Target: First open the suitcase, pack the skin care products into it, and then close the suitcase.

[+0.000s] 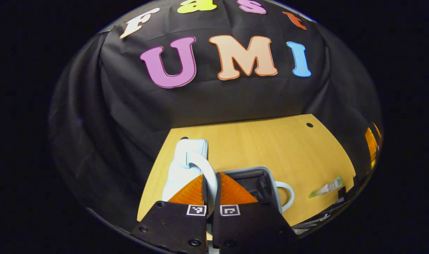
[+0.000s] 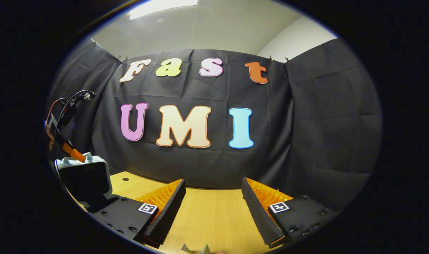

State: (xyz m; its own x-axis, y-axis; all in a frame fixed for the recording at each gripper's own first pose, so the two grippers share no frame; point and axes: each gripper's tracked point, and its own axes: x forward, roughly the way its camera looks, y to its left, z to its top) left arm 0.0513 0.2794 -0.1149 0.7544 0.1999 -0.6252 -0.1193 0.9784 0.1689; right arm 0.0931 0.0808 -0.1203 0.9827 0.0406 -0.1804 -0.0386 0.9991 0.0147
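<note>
The pale blue suitcase (image 1: 184,158) stands on the wooden table (image 1: 263,141) with its lid lifted and its dark inside (image 1: 251,185) showing. My left gripper (image 1: 210,176) is shut on the white loop handle (image 1: 210,165) at the lid's edge. In the right gripper view the suitcase (image 2: 81,178) is at the far left, its black lining facing me, with the left gripper (image 2: 73,152) holding its top. A small green and white tube (image 1: 326,188) lies on the table to the right of the case. My right gripper (image 2: 213,181) hangs open over bare table (image 2: 210,215).
A second white handle (image 1: 287,195) sticks out from the suitcase's right side. The table has a small hole (image 1: 309,125) near its back edge. Black cloth walls close in the table behind and on both sides. A grey-green scrap (image 2: 196,249) shows at the bottom edge between my right fingers.
</note>
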